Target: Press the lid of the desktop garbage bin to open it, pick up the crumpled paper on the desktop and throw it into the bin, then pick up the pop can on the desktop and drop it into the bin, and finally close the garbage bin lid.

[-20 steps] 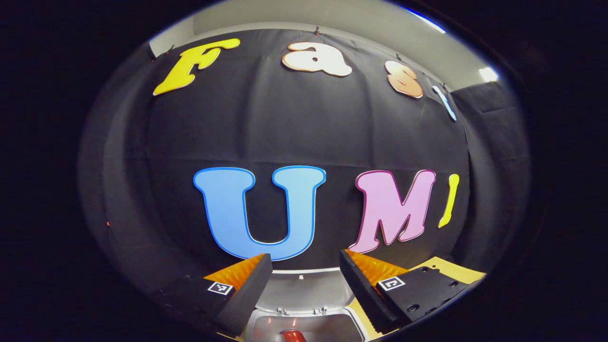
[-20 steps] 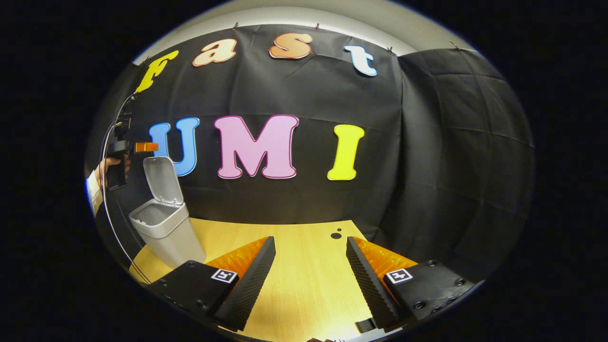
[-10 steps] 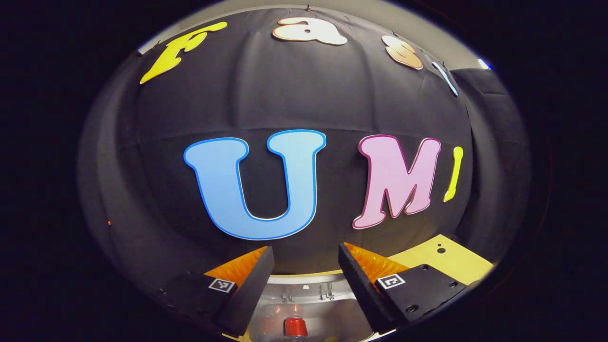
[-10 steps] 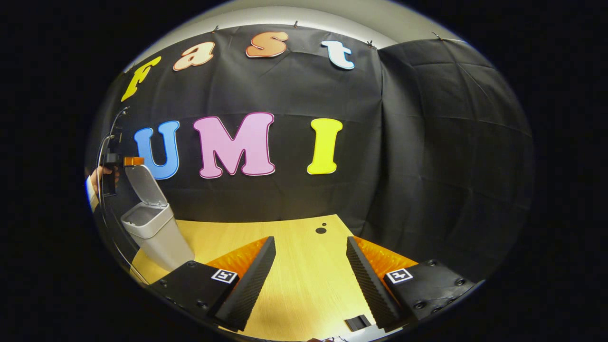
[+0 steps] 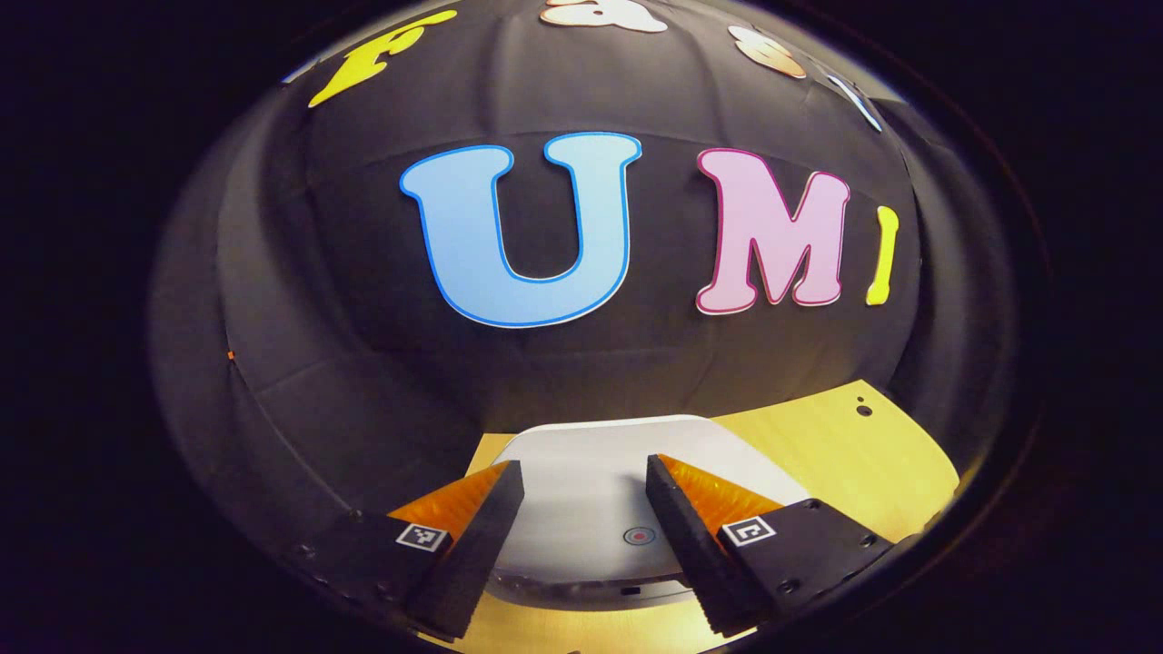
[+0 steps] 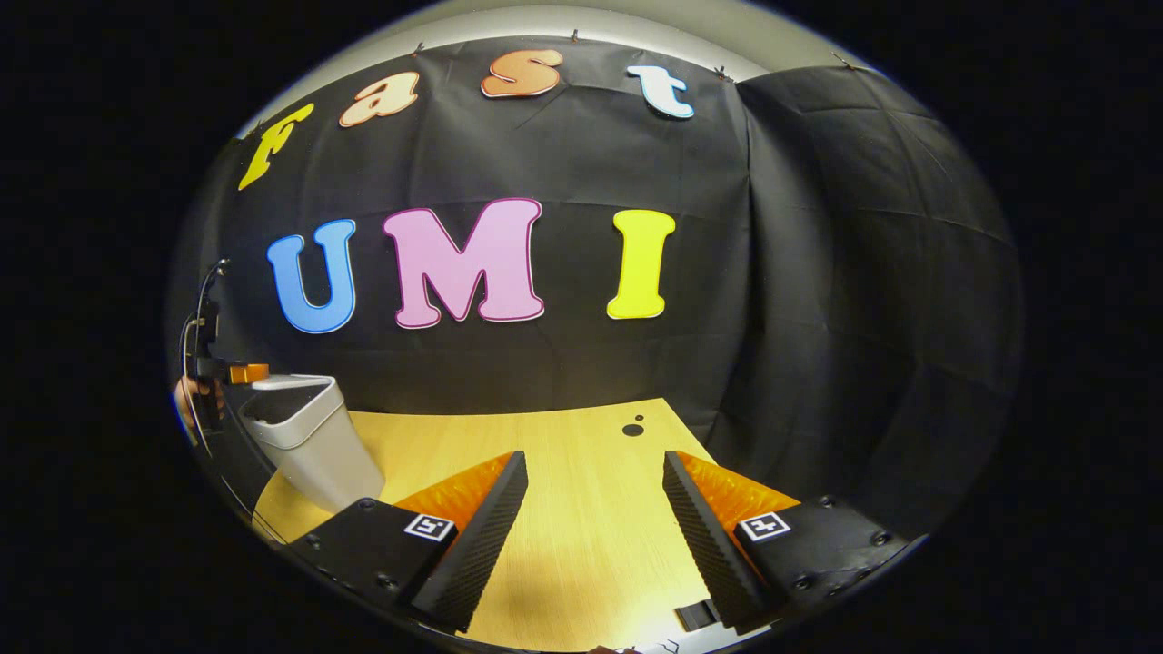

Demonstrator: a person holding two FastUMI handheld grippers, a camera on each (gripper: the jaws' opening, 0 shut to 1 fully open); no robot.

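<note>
smooth plastic bin lid [image 5: 591, 463], wood-grain table [image 6: 563, 454]

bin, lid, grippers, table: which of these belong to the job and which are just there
Job:
bin, grey, at the table's left end
lid, nearly down on the bin
left gripper, open, fingers over the lid
right gripper, open, holding nothing

Just there:
wooden table
dark holes in the table

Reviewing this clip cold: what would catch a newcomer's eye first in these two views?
In the left gripper view, the white lid of the garbage bin lies lowered under the open left gripper, a small round button near its front edge. In the right gripper view, the bin stands at the far left of the wooden table, with the left gripper at its lid. The right gripper hangs open above bare tabletop.
</note>
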